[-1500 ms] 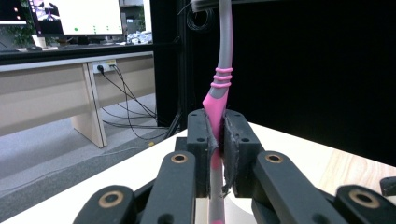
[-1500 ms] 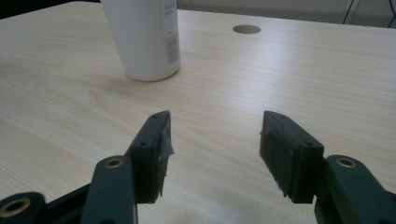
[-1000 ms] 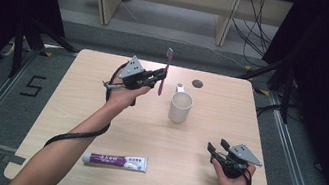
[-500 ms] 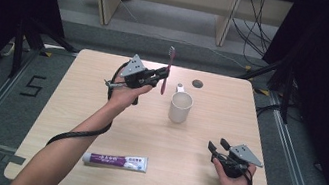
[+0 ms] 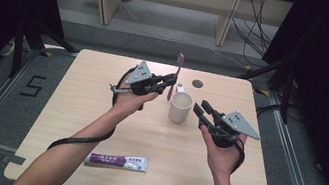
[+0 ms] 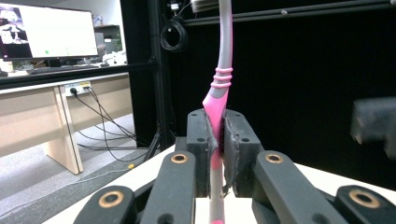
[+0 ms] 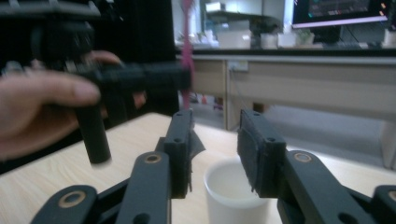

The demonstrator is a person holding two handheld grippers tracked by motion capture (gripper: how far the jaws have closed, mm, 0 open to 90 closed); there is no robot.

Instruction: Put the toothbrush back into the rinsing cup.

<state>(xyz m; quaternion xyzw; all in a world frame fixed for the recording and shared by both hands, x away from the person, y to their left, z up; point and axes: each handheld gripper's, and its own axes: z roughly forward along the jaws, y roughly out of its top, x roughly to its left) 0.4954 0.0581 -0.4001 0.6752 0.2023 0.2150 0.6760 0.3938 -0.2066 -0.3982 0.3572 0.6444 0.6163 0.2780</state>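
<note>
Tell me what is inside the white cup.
The white cup looks empty: the high view and the right gripper view show pale inner wall near the rim. Its bottom is out of sight. The toothbrush is held above, beside it, not inside.

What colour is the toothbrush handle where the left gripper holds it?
Pink at the grip, turning grey higher up the toothbrush; the left gripper view shows it best.

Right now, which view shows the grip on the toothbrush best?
Left gripper view: the toothbrush handle sits upright, clamped between the left gripper pads. High view shows it small, near the cup. Right gripper view shows a blurred pink streak.
</note>
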